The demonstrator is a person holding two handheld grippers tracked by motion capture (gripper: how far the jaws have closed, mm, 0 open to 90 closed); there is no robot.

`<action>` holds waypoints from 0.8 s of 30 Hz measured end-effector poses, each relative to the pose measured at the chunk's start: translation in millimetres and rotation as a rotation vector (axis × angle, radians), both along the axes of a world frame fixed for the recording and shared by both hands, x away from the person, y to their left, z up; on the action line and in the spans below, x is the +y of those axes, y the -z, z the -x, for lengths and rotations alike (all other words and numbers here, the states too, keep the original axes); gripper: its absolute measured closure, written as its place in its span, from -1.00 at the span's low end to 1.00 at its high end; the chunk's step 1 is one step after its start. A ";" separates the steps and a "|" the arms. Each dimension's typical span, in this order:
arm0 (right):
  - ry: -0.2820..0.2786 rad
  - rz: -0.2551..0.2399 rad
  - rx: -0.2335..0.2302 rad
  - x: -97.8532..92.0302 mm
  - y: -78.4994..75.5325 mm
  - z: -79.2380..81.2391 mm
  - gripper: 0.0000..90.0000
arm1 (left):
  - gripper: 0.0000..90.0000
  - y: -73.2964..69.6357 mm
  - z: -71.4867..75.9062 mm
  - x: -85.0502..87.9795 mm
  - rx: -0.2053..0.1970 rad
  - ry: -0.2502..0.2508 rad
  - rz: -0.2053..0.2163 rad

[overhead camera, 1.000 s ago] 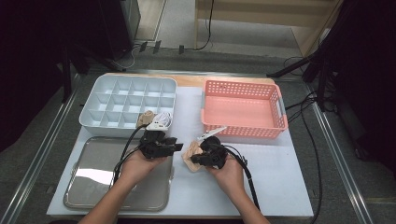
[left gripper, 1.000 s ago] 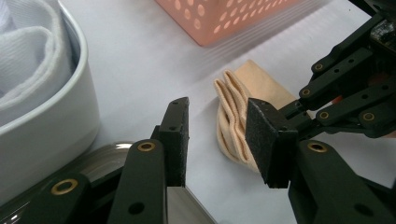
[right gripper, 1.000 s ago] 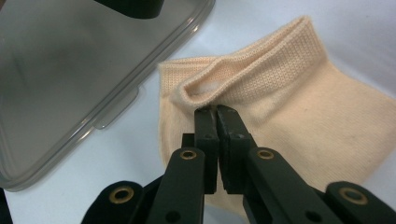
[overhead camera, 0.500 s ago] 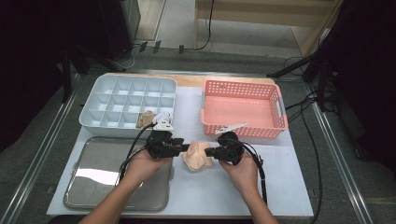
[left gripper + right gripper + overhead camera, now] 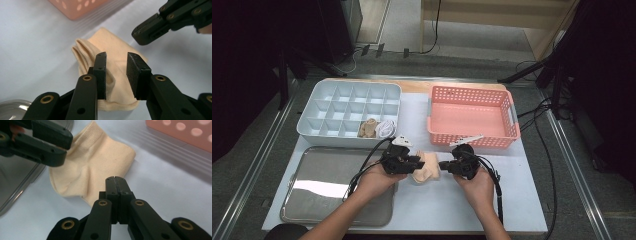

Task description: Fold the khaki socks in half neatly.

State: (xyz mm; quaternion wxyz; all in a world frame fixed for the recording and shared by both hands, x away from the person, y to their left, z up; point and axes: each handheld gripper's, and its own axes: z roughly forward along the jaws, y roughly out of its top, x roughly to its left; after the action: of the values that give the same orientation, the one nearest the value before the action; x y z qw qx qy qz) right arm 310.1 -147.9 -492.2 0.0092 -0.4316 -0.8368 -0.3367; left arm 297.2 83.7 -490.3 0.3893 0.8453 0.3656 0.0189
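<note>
High view: a folded beige sock (image 5: pixel 426 170) lies flat on the white tabletop (image 5: pixel 522 200), between the two grippers, in front of the pink basket (image 5: pixel 472 116) and just right of the metal tray (image 5: pixel 322 190). The divided organizer (image 5: pixel 349 107) already holds a beige sock (image 5: pixel 368 128) and a white sock (image 5: pixel 386 129) in two front compartments, so the work in hand is judged to be folding this sock for storage there.

Left gripper (image 5: pixel 116 72) comes in from the sock's left side. Its fingers (image 5: pixel 101 75) stand partly apart and have just been closing; a raised fold of fabric sits between them, but the pads do not yet clamp it. This approach suits pinching the folded edge so the layers stay together.

Right gripper (image 5: pixel 116 195) points at the sock from the opposite side, level and low over the tabletop. Its fingers (image 5: pixel 111 195) are pressed fully together and hold nothing, their tip just short of the sock's edge.

Both forearms enter from the near edge, hands angled inward toward each other.
</note>
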 end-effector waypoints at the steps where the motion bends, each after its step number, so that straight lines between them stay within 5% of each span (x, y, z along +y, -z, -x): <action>1: -0.001 -0.001 0.001 0.0 0.3 0.0 1.00 | 0.57 2.1 -0.4 0.0 0.003 -0.001 -0.007; 8: 0.001 0.006 0.007 -0.2 4.1 -2.5 1.00 | 0.57 11.5 -2.8 5.8 0.015 -0.022 -0.058; 24: -0.013 0.031 0.042 5.7 15.7 -8.0 1.00 | 0.59 20.3 -2.3 16.9 0.017 -0.029 -0.030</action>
State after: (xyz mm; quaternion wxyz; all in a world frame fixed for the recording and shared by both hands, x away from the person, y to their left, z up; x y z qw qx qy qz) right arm 318.1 -142.2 -507.8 0.0221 -0.4330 -0.8445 -0.3144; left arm 299.5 100.7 -510.7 0.3730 0.8457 0.3810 0.0228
